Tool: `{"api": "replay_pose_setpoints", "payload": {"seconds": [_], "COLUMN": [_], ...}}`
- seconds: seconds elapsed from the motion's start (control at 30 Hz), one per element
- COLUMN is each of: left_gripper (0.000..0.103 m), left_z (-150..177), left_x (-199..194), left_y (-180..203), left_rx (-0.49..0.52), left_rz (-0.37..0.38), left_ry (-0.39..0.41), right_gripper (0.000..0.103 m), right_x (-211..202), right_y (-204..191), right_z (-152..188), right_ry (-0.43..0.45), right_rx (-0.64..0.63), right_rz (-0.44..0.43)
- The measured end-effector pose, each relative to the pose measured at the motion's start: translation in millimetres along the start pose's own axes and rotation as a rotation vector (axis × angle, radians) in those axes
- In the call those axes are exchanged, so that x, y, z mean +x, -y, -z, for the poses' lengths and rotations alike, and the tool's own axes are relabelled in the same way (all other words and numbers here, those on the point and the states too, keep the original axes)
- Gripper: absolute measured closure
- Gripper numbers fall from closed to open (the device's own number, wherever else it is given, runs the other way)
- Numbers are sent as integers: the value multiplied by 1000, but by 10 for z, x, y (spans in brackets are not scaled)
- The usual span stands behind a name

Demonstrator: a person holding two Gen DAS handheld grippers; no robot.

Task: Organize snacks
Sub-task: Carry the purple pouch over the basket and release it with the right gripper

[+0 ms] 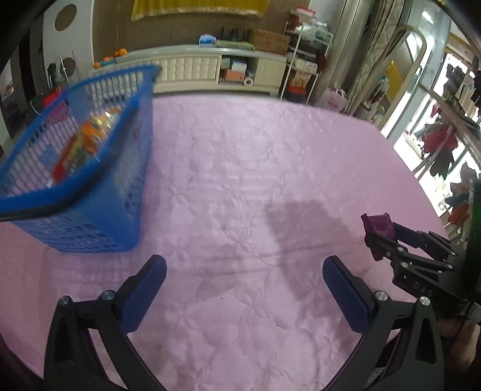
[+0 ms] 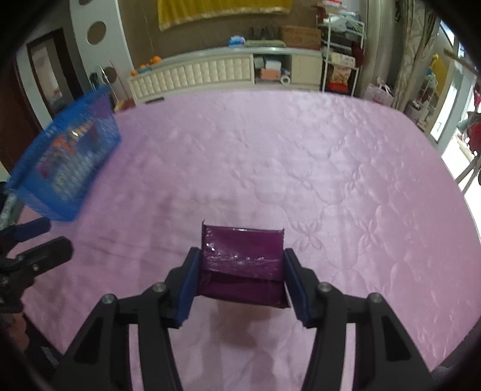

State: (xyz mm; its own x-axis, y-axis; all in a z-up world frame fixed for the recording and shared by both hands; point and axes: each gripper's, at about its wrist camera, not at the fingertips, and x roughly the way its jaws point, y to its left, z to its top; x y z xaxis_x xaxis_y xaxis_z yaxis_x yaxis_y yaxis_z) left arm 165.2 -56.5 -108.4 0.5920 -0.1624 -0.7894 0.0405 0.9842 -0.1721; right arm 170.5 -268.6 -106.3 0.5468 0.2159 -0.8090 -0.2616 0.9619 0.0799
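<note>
A wide surface covered by a pink quilted cover [image 2: 330, 168] fills both wrist views; whether it is a bed or a worktop cannot be told. At its left side a blue plastic basket [image 1: 99, 210] with lattice walls is seen, blurred, with orange and red snack packets [image 1: 84, 141] lying inside it. Beyond the far edge a low cream cabinet [image 2: 210, 72] with a padded front is set against the wall, with oranges [image 2: 148, 61] and a cardboard box [image 2: 300, 36] on top, and a metal shelf rack [image 2: 339, 54] stands to its right. A yellow cloth [image 2: 222, 12] is hung on the wall above.

The stretch of pink cover between the two grippers and the basket is bare, so nothing is seen to block the way.

A purple snack packet [image 2: 243, 264], glossy and folded over on itself, is held by the right gripper [image 2: 240, 276]. Its two side edges are pressed by the blue fingers [image 2: 188, 285], which are about half closed around it, and its top edge juts forward past the fingertips. In the left wrist view the same packet is seen raised above the cover, well apart from the basket.

The left gripper [image 1: 245, 282] is held wide open above the cover, with nothing between its fingers [image 1: 144, 291].
</note>
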Motion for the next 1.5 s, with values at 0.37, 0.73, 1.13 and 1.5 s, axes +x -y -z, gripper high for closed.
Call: {"api": "replay_pose_setpoints", "payload": {"seconds": [0.37,0.73,1.13,1.5], "left_gripper": [0,0,0,0], "left_z": [65,71,-140,-294], "left_x": [-829,-1494,-1810,-1703], "left_y": [-113,-499,-1093,-1680], "left_rx": [-19,-40,-96,-182], "left_rz": [-22,-71,-173,-218], "left_ry": [153,283,346,351], "right_gripper": [44,44,44,44], "right_x": [-867,-1305,-1331,-882], "right_y": [-582,-1150,-1845,-2338], "right_z": [-100,-298,-741,-990], "right_ry": [154,265,329,260], "right_rx": [-46,-126,-236,-304], "right_rz": [-109,-194,-288,-334]}}
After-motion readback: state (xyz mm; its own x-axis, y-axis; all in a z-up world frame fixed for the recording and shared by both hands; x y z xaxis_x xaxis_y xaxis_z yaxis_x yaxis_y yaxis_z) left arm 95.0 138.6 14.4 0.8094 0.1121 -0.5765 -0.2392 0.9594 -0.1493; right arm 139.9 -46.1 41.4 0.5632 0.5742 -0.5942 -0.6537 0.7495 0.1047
